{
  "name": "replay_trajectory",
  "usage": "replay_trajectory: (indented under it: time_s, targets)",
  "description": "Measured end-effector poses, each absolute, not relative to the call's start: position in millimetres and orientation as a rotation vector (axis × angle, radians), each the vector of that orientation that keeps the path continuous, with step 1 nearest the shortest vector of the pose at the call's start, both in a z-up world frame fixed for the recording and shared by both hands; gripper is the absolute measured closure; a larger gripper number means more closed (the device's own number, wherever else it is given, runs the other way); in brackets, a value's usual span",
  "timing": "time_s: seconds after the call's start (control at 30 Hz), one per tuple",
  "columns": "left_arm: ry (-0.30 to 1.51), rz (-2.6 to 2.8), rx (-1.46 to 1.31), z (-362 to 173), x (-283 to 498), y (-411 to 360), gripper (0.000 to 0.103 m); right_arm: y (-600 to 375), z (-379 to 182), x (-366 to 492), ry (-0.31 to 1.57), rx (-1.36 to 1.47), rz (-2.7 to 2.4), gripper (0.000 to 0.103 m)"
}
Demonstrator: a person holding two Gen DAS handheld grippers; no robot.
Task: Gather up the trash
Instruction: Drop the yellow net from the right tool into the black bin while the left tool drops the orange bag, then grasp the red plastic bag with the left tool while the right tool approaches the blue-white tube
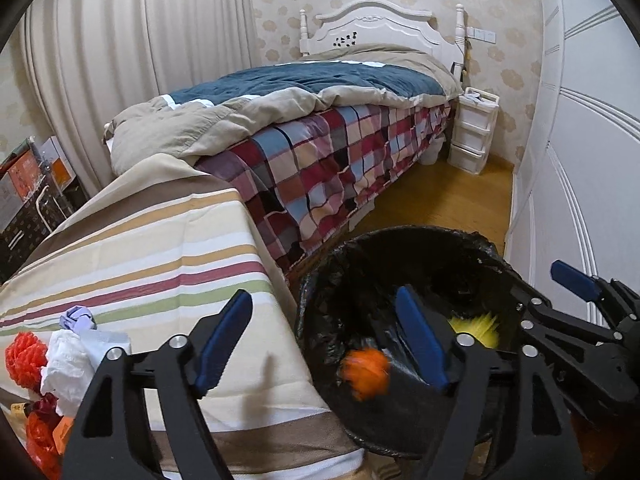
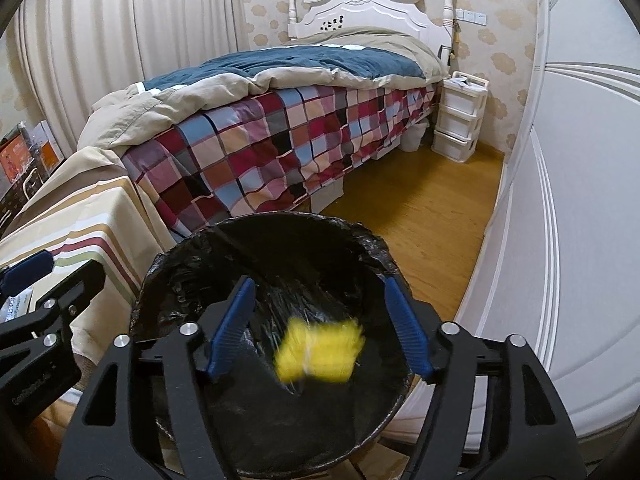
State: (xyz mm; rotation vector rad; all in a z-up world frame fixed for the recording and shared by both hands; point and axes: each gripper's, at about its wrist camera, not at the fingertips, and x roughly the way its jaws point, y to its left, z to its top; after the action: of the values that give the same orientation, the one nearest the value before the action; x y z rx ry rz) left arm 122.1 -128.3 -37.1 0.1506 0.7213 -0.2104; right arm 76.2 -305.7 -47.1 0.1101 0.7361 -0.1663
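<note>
Nearest in the left wrist view, the left gripper [image 1: 324, 340] has its jaws wide apart with nothing pressed between them; a blurred orange ball [image 1: 366, 372] sits in the gap, clear of both pads, over the mouth of the trash bin [image 1: 320, 280]. In the right wrist view the right gripper [image 2: 320, 320] also stands with jaws wide, and a blurred yellow piece [image 2: 320, 350] lies between them without touching either pad, inside the black liner. Faint lettering on the left gripper's body at the right view's left edge is too small to read.

Left of the bin, touching or just beside it, the counter [image 1: 160, 240] carries a striped cloth. On its near left corner lie more scraps: a crumpled white tissue [image 1: 68, 364], a lilac wad [image 1: 78, 318], an orange honeycomb ball [image 1: 24, 356] and red wrapping [image 1: 40, 432].

Beyond the counter stands the bed [image 1: 320, 160] with a checked cover, its foot close against the counter. Bare wooden floor [image 2: 420, 220] runs between bed and white wardrobe [image 2: 580, 240], a narrow open strip reaching a white drawer unit [image 2: 460, 116] by the headboard.
</note>
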Motion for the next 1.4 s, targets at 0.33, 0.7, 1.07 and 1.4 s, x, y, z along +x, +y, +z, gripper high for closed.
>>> replay_trajectory:
  time_s: [0.33, 0.7, 1.07, 1.4]
  targets:
    - [0.703, -0.169, 0.130, -21, 106, -108, 0.020, -298, -31, 58, 0.710, 0.110, -0.175, 0.031]
    - [0.705, -0.092, 0.102, -11, 60, -49, 0.020, -249, -17, 19, 0.697, 0.102, -0.088, 0.029]
    - [0.701, 0.033, 0.069, -12, 21, 14, 0.020, -187, -20, -10, 0.730, 0.070, 0.036, 0.028]
    - [0.721, 0.150, 0.028, -23, -1, 71, 0.020, -140, -25, -23, 0.760, 0.024, 0.122, 0.028]
